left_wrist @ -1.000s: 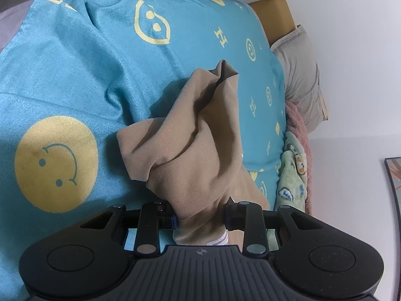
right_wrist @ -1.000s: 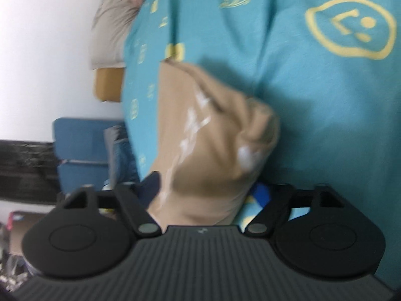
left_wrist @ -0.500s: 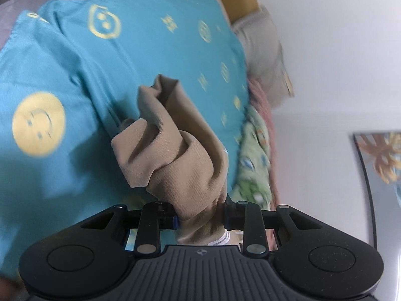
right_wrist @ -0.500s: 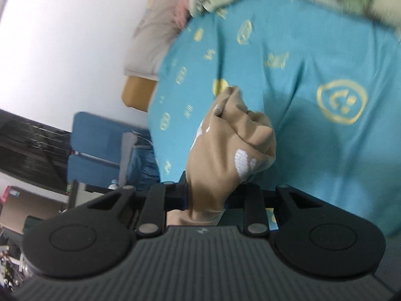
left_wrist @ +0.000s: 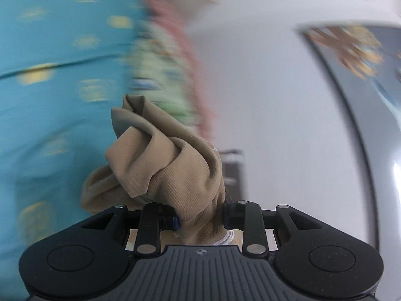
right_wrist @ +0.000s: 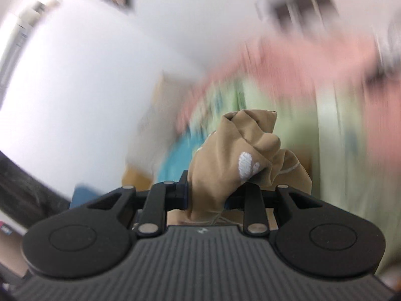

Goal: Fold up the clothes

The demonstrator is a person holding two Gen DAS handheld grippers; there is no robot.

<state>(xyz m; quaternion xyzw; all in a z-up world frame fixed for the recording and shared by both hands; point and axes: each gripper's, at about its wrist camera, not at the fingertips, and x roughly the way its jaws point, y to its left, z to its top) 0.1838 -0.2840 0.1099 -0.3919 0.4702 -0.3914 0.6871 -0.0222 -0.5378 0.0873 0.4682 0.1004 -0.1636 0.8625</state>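
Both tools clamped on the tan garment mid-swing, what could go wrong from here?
1. Each tool, left and right, pinches a bunched wad of the tan garment, not a flat edge; it may open crooked.
2. Both views are motion-blurred; cloth could slip.
3. The white print is crumpled into the right grip and may crease.

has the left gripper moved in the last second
Yes. The left gripper, shut on the tan cloth, has swung away from the teal sheet, which has slid to the left edge, toward the white wall.
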